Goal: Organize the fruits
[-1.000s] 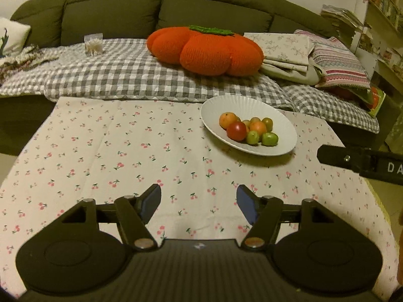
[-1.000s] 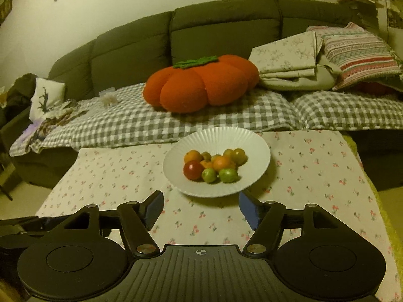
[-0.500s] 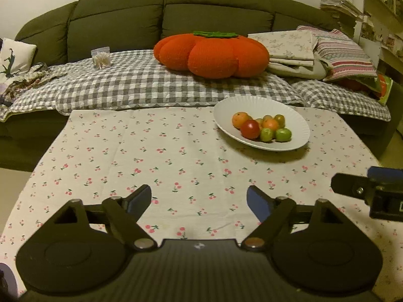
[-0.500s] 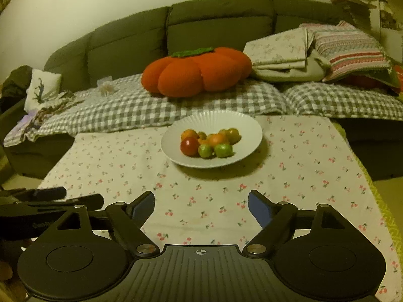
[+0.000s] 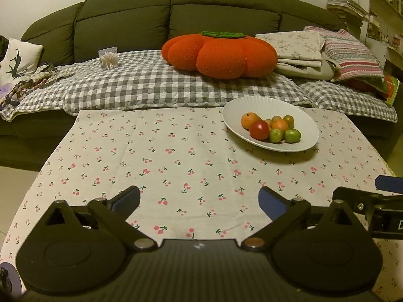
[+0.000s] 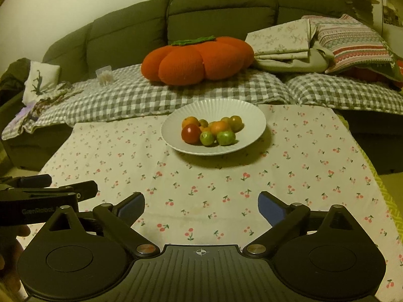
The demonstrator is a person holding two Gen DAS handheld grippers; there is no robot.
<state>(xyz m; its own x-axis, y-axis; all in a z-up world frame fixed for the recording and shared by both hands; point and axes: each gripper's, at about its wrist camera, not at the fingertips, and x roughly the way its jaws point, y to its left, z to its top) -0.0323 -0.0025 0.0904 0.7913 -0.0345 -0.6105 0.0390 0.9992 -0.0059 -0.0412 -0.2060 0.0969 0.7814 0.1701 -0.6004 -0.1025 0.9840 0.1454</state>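
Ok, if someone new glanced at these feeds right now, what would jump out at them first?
Probably the big orange pumpkin cushion on the checked blanket over the sofa. Next, the white plate toward the far side of the cherry-print tablecloth, holding a red fruit among orange and green ones. Near the camera, both claws, left and right, are opening with nothing between them.

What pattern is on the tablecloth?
Small red cherries on white tablecloth; clearest in the right wrist view.

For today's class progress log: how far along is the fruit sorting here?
Done: nothing visibly; every fruit still sits piled on the white plate. In hand: nothing; left tongs and right tongs are opening, empty, over the cherry-print cloth. Left: all the organizing.
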